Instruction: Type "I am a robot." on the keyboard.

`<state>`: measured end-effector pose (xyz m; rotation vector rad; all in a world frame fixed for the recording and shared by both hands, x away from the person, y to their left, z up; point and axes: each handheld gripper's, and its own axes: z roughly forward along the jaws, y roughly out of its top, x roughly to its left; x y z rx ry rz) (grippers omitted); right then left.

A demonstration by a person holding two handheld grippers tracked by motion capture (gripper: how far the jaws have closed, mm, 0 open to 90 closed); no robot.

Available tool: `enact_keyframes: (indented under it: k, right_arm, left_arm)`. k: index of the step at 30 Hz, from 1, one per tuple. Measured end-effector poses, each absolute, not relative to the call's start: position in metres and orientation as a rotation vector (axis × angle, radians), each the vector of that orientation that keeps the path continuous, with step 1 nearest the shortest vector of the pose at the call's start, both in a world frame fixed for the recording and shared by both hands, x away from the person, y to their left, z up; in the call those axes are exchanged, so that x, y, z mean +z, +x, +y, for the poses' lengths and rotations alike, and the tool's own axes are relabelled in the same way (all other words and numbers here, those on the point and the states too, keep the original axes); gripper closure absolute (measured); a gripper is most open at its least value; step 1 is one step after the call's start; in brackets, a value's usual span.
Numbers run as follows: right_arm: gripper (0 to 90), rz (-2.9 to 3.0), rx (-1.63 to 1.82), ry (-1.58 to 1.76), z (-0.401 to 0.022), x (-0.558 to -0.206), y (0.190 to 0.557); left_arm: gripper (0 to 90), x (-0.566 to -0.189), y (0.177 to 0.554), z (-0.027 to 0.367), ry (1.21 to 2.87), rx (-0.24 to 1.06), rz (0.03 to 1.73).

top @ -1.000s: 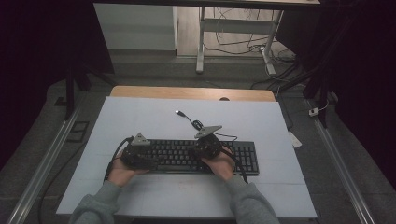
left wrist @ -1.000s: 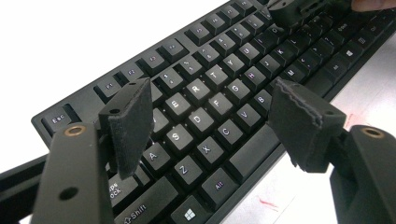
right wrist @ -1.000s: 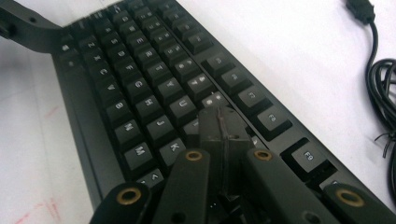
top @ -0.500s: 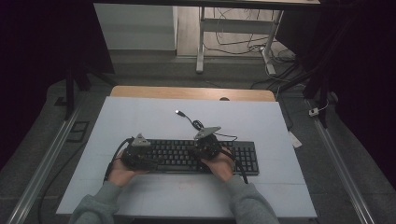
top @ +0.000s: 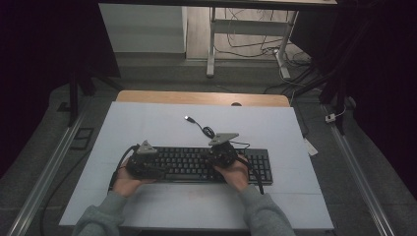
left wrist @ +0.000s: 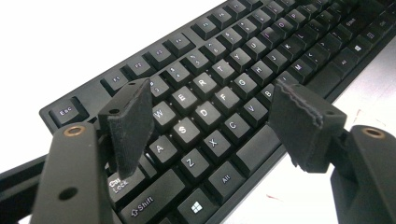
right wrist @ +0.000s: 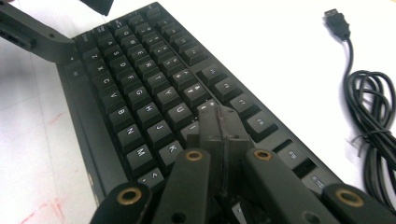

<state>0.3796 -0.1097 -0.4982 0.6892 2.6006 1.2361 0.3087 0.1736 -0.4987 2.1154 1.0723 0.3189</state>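
A black keyboard (top: 196, 164) lies across the middle of the white table top (top: 147, 123). Over its left end my left gripper (top: 147, 164) (left wrist: 210, 119) hovers open, its two pads spread above the letter keys with nothing between them. My right gripper (top: 222, 153) (right wrist: 219, 126) is shut, pads pressed together, and its tip rests low over the keys near the middle of the keyboard (right wrist: 140, 93). Whether it presses a key I cannot tell. The left end of the keyboard (left wrist: 210, 84) shows close up in the left gripper view.
The keyboard's black cable (top: 206, 132) (right wrist: 373, 112) lies coiled behind it, ending in a USB plug (top: 188, 118) (right wrist: 337, 21). A wooden strip (top: 196, 97) edges the table's far side. Metal rails (top: 49, 167) run along both sides on the floor.
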Motion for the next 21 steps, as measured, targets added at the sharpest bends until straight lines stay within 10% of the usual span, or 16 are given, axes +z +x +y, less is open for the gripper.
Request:
enact_keyframes:
  k: [21]
  right_arm:
    - [53.3,2.501,1.292,0.752,-0.173,-0.491,0.357]
  left_arm:
    - [30.5,-0.501,0.31,0.177,2.115,0.335,1.095]
